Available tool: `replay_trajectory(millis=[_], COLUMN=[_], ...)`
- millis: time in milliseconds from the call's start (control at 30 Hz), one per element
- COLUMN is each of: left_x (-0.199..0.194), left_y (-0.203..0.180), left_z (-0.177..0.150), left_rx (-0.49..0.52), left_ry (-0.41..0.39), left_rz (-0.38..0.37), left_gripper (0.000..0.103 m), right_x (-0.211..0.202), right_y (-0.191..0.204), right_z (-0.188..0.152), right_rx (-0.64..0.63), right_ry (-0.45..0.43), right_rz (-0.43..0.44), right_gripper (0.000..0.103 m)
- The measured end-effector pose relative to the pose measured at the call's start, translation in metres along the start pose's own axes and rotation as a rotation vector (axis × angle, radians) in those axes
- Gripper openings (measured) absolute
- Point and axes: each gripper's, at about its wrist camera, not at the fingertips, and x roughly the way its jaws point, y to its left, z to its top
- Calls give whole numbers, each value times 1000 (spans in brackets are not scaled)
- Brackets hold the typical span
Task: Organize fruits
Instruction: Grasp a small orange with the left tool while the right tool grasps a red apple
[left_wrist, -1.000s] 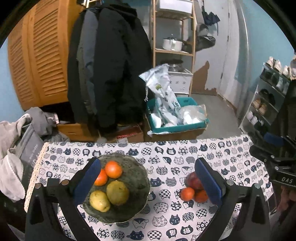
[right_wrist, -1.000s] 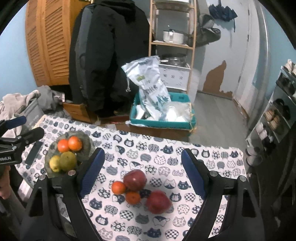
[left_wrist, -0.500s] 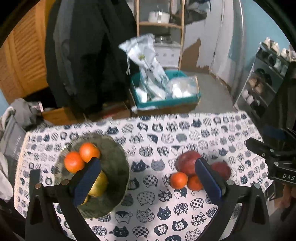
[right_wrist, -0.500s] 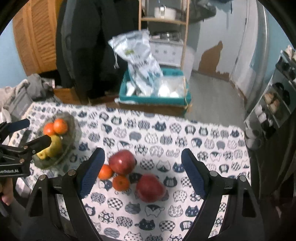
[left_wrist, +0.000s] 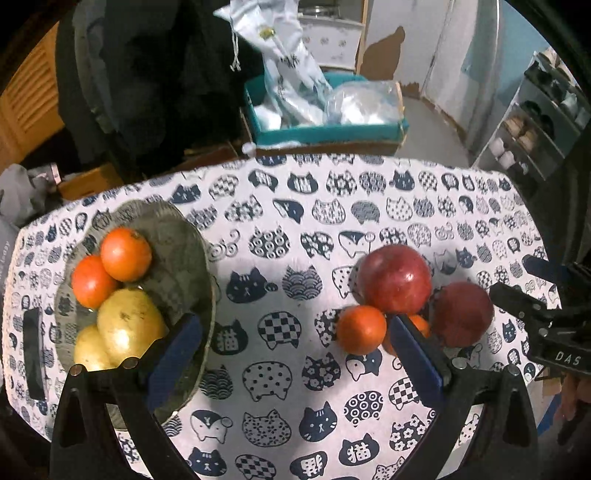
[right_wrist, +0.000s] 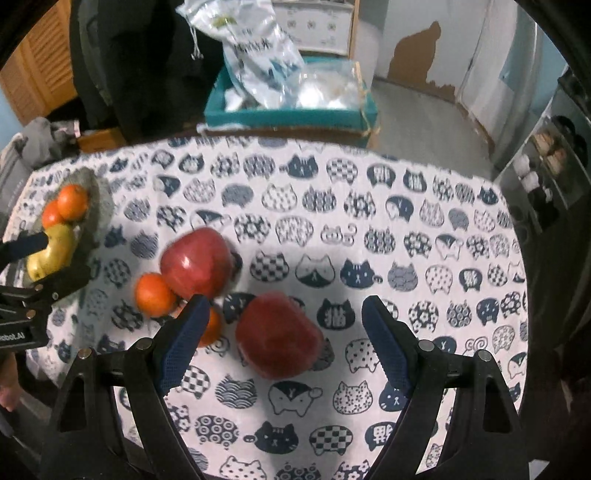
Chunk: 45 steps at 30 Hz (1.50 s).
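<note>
Fruits were the job, and four of them lay loose on the cat-print tablecloth (right_wrist: 406, 206). The right gripper (right_wrist: 282, 343) hung over that cluster with its jaws standing well apart and nothing held; the nearer red apple (right_wrist: 279, 334) sat between the blue pads without either pad touching it. The left gripper (left_wrist: 291, 350) was likewise open and empty, poised above bare cloth between the plate and the loose fruit.

Just beside the nearer apple lay a second red apple (right_wrist: 197, 262), with one orange (right_wrist: 154, 294) touching it and another orange (right_wrist: 211, 328) partly hidden behind the right gripper's left finger. Well off to the left stood the grey plate (left_wrist: 173, 236), already carrying two oranges (left_wrist: 125, 254) and two yellow-green fruits (left_wrist: 129, 325).

The step in hand looked like taking the nearer apple. To do it well, the pads should probably straddle its widest part and come down squarely, since a round, smooth fruit could squirt out of an off-centre pinch. The left finger sat close to the hidden orange, so a careless descent might nudge it and set the neighbours rolling. The plate seemed crowded at its near side; the far, bare part looked the better landing spot.
</note>
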Motion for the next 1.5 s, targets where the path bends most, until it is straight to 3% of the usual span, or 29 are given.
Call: replay_trajectory(millis=[400, 733, 867, 1133, 1333, 1500], left_x=[37, 58, 64, 73, 71, 68], left_y=[-14, -26, -26, -32, -44, -53], left_z=[-9, -14, -14, -17, -16, -17], left_rx=[6, 33, 25, 38, 69, 120], left_ry=[79, 124, 140, 153, 150, 131], left_rz=[-46, -74, -90, -137, -187, -138], left_gripper=[102, 101, 94, 78, 48, 44], right_x=[49, 70, 77, 76, 69, 60], right_y=[-5, -5, -4, -1, -7, -8], right_z=[-20, -27, -30, -27, -25, -24], right_rx=[12, 46, 45, 41, 32, 16], right_ry=[128, 165, 183, 161, 136, 101], right_rz=[22, 78, 97, 87, 58, 28], right_gripper=[84, 84, 77, 76, 76, 76])
